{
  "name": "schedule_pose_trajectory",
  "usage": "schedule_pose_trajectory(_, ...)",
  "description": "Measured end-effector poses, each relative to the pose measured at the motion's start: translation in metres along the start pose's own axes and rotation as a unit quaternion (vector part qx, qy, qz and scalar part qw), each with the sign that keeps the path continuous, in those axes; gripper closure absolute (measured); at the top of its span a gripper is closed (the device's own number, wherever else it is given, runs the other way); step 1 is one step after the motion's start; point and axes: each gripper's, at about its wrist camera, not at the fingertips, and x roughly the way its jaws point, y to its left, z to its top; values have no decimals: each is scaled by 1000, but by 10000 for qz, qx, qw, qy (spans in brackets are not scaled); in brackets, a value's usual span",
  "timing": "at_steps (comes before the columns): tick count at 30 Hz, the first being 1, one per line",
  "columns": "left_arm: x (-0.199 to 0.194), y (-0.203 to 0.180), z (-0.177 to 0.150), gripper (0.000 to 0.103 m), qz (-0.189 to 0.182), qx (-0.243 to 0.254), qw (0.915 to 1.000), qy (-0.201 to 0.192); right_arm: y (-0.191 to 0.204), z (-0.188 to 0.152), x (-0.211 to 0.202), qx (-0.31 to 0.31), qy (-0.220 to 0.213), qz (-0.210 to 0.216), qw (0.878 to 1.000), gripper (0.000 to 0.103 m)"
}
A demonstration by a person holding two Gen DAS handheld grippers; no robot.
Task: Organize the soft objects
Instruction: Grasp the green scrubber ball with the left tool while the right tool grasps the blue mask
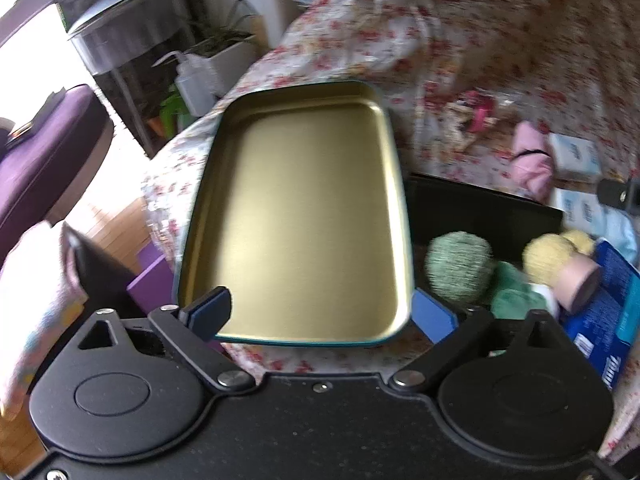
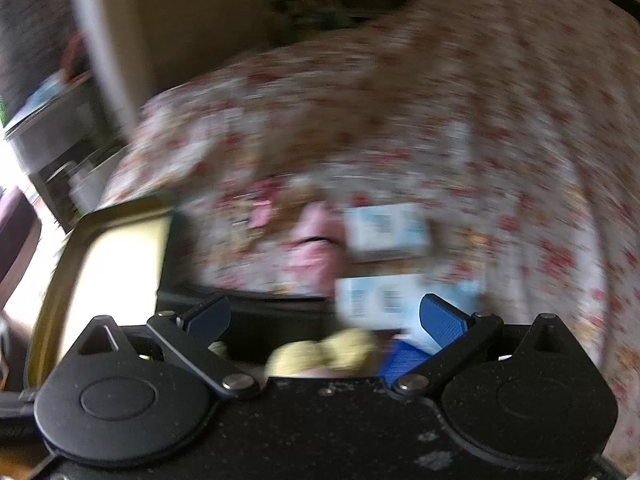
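A gold metal tin lid (image 1: pixel 300 208) with a teal rim lies on the floral bedspread, right in front of my left gripper (image 1: pixel 320 312), which is open around its near edge. To its right a black box (image 1: pixel 480 208) holds a green yarn ball (image 1: pixel 458 270), a green cloth (image 1: pixel 516 296) and a yellow-haired doll (image 1: pixel 560 264). My right gripper (image 2: pixel 324 316) is open and empty above the box; the view is blurred. The yellow doll hair (image 2: pixel 324 352) shows just below it. The tin lid (image 2: pixel 116 264) is at its left.
A pink pouch (image 1: pixel 532 160) and white-blue packets (image 1: pixel 574 156) lie on the floral bedspread (image 1: pixel 480 48) beyond the box. A blue packet (image 1: pixel 608 312) is at the right. A purple seat (image 1: pixel 44 152), grey side table (image 1: pixel 132 32) and potted plant (image 1: pixel 224 48) stand left of the bed.
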Motion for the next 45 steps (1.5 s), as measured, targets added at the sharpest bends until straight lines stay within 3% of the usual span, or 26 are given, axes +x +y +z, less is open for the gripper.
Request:
schedule_pose_trajectory(7,6,-34,5,11,-564,279,9979,129,-79,4,-1,1051,155,-423,9934,2)
schedule_pose_trajectory(14,24,-65,15,11,-851,605,9936,424,-115,3,4,1435,286,-547,9877,2)
schedule_pose_trajectory(24,55,-80,30,13,-922,558,9918,686,-109,3,8,1251,274,-619,9898,6)
schedule_pose_trajectory(35,80,-88,37,39,-1085,365,9884,1002,-114,3,16,1331,372,-534,9890,6)
schedule_pose_trajectory(40,88,-93,39,39,-960,406,9893,1020,-114,3,17,1344,383,-520,9888,6)
schedule_pose_trajectory(45,92,-98,39,27,-1002,499,9879,1078,-119,2,20,1442,427,-521,9873,6)
